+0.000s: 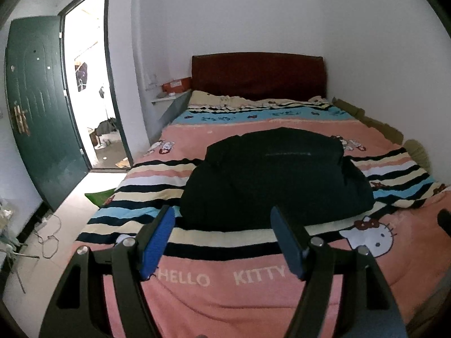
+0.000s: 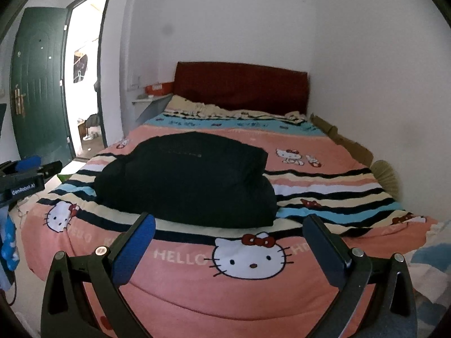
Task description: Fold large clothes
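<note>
A bulky black garment (image 1: 276, 177) lies folded in a thick pile on the middle of the bed; in the right wrist view the same black garment (image 2: 191, 180) sits left of centre. My left gripper (image 1: 222, 219) hovers over the foot of the bed, just short of the pile's near edge, open, with nothing between its blue pads (image 1: 157, 242). My right gripper (image 2: 231, 225) is open at its widest, also empty, held back from the garment over the pink blanket. The left gripper (image 2: 25, 174) shows at the left edge of the right wrist view.
The bed carries a pink striped cartoon-cat blanket (image 1: 225, 295) and has a dark red headboard (image 1: 258, 74) against the white wall. A green door (image 1: 39, 118) stands open at left, with cables on the floor (image 1: 48, 236). Cardboard (image 2: 344, 140) lines the bed's right side.
</note>
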`<state>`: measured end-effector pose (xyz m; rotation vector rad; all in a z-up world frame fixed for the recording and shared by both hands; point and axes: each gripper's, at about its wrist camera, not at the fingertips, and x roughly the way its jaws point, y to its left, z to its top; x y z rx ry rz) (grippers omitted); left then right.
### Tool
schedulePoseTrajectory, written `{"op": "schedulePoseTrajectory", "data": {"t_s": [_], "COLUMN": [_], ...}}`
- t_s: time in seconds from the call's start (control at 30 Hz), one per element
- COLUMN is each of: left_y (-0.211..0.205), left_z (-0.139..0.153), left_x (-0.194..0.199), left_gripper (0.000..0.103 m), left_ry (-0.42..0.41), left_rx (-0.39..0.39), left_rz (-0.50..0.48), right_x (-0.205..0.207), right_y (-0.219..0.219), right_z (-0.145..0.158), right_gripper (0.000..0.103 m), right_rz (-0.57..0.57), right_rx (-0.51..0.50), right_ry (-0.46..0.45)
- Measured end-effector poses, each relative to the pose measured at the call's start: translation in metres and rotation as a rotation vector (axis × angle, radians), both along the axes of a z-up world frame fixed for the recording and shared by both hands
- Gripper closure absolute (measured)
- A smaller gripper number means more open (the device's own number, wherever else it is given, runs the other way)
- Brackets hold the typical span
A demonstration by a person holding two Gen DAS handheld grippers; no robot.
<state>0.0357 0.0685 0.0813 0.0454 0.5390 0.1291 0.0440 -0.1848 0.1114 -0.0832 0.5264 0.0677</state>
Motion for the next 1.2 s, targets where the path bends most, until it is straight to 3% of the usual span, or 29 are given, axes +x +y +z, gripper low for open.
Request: {"op": "schedulePoseTrajectory", "data": {"t_s": [0.1,0.37,1.2], "left_y": [-0.011,-0.022,-0.018], "left_z": [-0.002,-0.009,-0.039], "left_x": [-0.003,-0.008,-0.001], "left_gripper": [0.034,0.034,0.034], "left_ry": [-0.01,-0.019,0.002], "left_rx": [0.027,0.009,-0.02], "left_rz": [0.003,-0.032,-0.04], "right_x": [-0.004,-0.006,0.002], "right_y": [-0.003,-0.012,0.002], "right_z": [0.0,-0.008,-0.028], "right_gripper": [0.001,0.0,0.001], "right_rz": [-0.01,-0.034,-0.047], "right_rx": [0.003,0.004,-0.027], "right_ry": [-0.014,-0.016,0.016]}}
